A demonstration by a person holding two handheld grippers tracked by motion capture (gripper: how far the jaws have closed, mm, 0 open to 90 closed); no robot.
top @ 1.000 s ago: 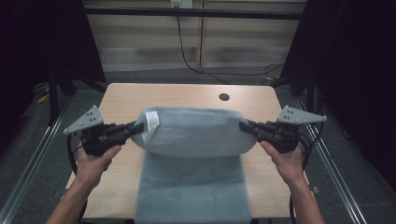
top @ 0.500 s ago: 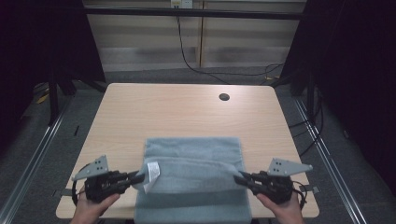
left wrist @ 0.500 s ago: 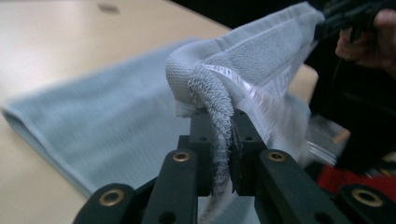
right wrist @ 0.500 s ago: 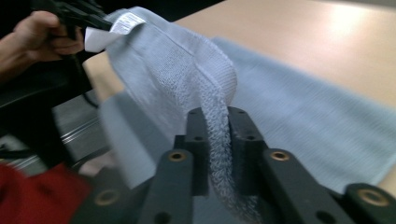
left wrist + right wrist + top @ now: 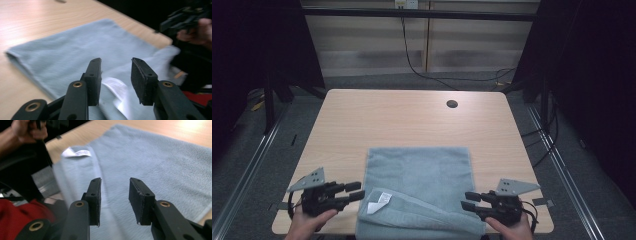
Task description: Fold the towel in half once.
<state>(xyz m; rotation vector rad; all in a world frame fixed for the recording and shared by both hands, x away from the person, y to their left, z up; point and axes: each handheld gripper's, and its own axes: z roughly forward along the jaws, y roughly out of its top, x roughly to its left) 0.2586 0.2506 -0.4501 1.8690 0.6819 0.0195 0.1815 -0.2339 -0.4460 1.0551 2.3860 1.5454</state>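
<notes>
Lying flat on the near half of the light wooden counter (image 5: 412,120), a grey-blue towel (image 5: 422,175) spreads from about the counter's middle toward the person's edge, where its near portion is folded over in a thick band and droops past the rim. A white care label (image 5: 378,202) sits on that fold, at the towel's left near corner.

The left gripper (image 5: 354,190), held in the person's left hand (image 5: 309,222), hovers just beside the towel's left near corner; its jaws stand parted with a clear gap and nothing between them. In the left gripper view the open jaws point over the label (image 5: 117,87) and the towel (image 5: 82,47).

The right gripper (image 5: 468,200), in the right hand (image 5: 507,229), sits at the towel's right near corner, its jaws likewise apart and empty. The right gripper view looks along them across the towel (image 5: 160,157) toward the label (image 5: 77,153).

Beyond the towel, near the counter's far edge, is a small round dark hole (image 5: 452,104).
</notes>
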